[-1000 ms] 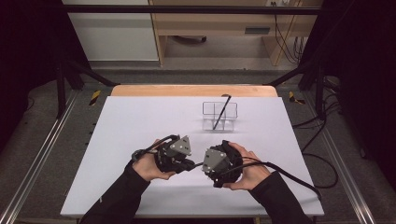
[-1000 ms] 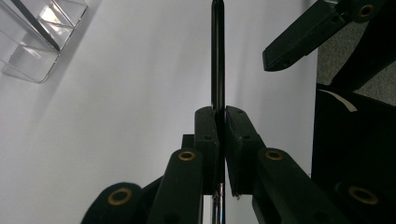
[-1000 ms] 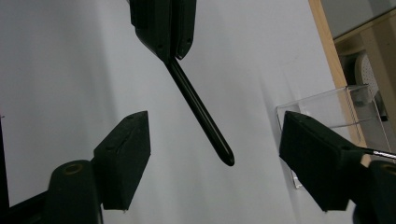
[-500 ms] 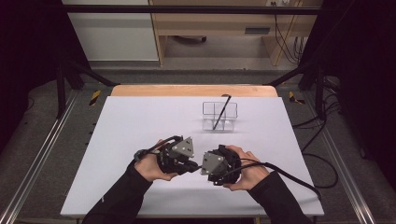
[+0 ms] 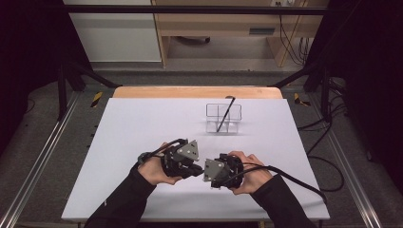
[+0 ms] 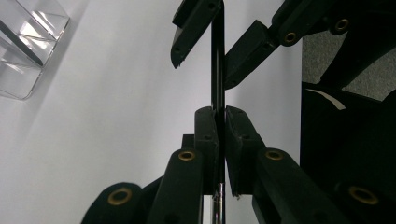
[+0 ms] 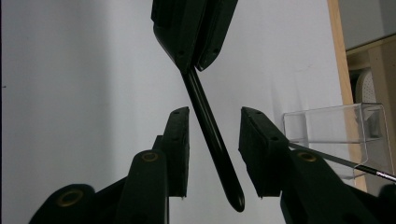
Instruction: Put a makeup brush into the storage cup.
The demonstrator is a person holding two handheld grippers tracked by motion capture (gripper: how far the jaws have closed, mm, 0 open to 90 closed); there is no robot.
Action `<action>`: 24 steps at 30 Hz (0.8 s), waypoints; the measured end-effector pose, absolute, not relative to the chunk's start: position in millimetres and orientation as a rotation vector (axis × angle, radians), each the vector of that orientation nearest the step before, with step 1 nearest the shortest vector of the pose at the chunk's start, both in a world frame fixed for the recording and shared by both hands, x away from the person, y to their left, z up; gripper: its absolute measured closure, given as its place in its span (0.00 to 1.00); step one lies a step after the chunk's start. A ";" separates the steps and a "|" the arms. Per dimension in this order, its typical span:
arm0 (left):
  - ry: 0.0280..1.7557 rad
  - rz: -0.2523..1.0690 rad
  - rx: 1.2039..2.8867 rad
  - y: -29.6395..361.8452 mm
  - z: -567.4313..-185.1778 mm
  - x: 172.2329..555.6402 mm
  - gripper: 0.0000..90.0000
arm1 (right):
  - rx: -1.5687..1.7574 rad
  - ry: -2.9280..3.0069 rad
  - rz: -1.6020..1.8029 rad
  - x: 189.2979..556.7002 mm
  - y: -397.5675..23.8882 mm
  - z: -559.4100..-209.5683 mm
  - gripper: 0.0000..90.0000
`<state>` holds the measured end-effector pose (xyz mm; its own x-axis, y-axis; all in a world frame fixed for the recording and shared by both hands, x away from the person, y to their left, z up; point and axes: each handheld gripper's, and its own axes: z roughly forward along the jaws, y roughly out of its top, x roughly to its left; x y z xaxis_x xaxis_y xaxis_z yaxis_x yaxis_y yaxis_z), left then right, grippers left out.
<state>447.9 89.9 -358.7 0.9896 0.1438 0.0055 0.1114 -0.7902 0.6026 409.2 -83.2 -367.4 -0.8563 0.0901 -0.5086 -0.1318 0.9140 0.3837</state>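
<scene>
A clear divided box (image 5: 223,118) is seen near the far edge of the bench (image 5: 119,128), right of its middle, with one thin dark brush (image 5: 225,114) leaned in it. Near the front edge, a slim black rod (image 6: 217,70) is clamped by the fully closed left claw (image 5: 197,170). The rod's free end lies between the jaws of the right claw (image 5: 205,171), which have just been closing; a gap is left on both sides in the right gripper view. Two claws, one box and two slim tools are counted.
</scene>
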 end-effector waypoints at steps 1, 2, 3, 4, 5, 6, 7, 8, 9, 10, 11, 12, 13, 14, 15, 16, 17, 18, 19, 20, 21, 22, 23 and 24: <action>0.176 0.066 2.492 89.7 -358.7 447.9 0.93 | -0.032 2.538 0.551 408.8 -82.8 -368.0 0.73; 0.171 0.070 2.498 89.8 -358.4 448.2 0.93 | -0.043 2.538 0.544 408.8 -82.5 -368.4 0.75; 0.170 0.069 2.500 89.7 -358.4 448.3 0.93 | -0.047 2.538 0.539 408.5 -82.3 -368.7 0.76; 0.172 0.069 2.500 89.5 -358.5 448.4 0.93 | -0.059 2.537 0.538 408.5 -82.1 -368.8 0.78; 0.171 0.067 2.501 89.4 -358.5 448.4 0.93 | -0.067 2.536 0.536 408.5 -81.9 -369.0 0.79; 0.172 0.066 2.502 89.2 -358.5 448.3 0.93 | -0.070 2.537 0.536 408.1 -81.7 -369.2 0.80; 0.175 0.065 2.499 88.9 -358.7 448.1 0.93 | -0.074 2.539 0.539 408.0 -81.5 -369.5 0.81; 0.174 0.063 2.500 88.8 -358.6 448.1 0.93 | -0.078 2.538 0.538 407.8 -81.3 -369.7 0.82; 0.173 0.063 2.499 88.6 -358.7 448.1 0.93 | -0.090 2.538 0.536 408.1 -81.0 -369.6 0.83; 0.173 0.063 2.501 88.3 -358.8 448.0 0.93 | -0.093 2.538 0.532 408.1 -80.8 -369.6 0.84; 0.175 0.064 2.503 88.1 -358.7 447.9 0.93 | -0.097 2.539 0.529 408.2 -80.6 -369.7 0.84; 0.175 0.063 2.504 88.1 -358.8 448.0 0.93 | -0.097 2.540 0.528 408.2 -80.4 -369.9 0.85; 0.175 0.061 2.502 88.1 -359.0 448.1 0.93 | -0.098 2.541 0.526 408.1 -80.4 -370.1 0.85; 0.176 0.061 2.502 88.1 -359.1 448.2 0.93 | -0.101 2.541 0.524 408.3 -80.5 -370.3 0.85; 0.177 0.061 2.500 88.2 -359.1 448.3 0.93 | -0.105 2.543 0.524 408.6 -80.5 -370.4 0.85; 0.176 0.060 2.499 88.4 -359.0 448.3 0.93 | -0.108 2.542 0.524 408.6 -80.5 -370.4 0.86; 0.175 0.059 2.499 88.5 -358.9 448.3 0.93 | -0.110 2.544 0.525 408.8 -80.6 -370.2 0.86; 0.173 0.059 2.498 88.6 -358.7 448.2 0.93 | -0.112 2.548 0.525 408.8 -80.8 -370.0 0.86; 0.173 0.056 2.497 88.7 -358.7 448.2 0.93 | -0.108 2.550 0.528 408.7 -81.0 -369.9 0.86; 0.171 0.057 2.495 88.8 -358.6 448.1 0.93 | -0.118 2.550 0.529 409.2 -81.2 -369.4 0.87; 0.170 0.057 2.495 88.8 -358.6 447.9 0.93 | -0.120 2.551 0.529 409.1 -81.3 -369.3 0.87; 0.170 0.056 2.494 88.7 -358.6 447.7 0.93 | -0.123 2.553 0.530 409.1 -81.5 -369.3 0.87; 0.170 0.056 2.494 88.7 -358.7 447.6 0.93 | -0.125 2.558 0.532 409.2 -81.7 -369.2 0.87; 0.170 0.055 2.494 88.8 -358.6 447.6 0.92 | -0.124 2.560 0.531 409.2 -81.8 -369.1 0.87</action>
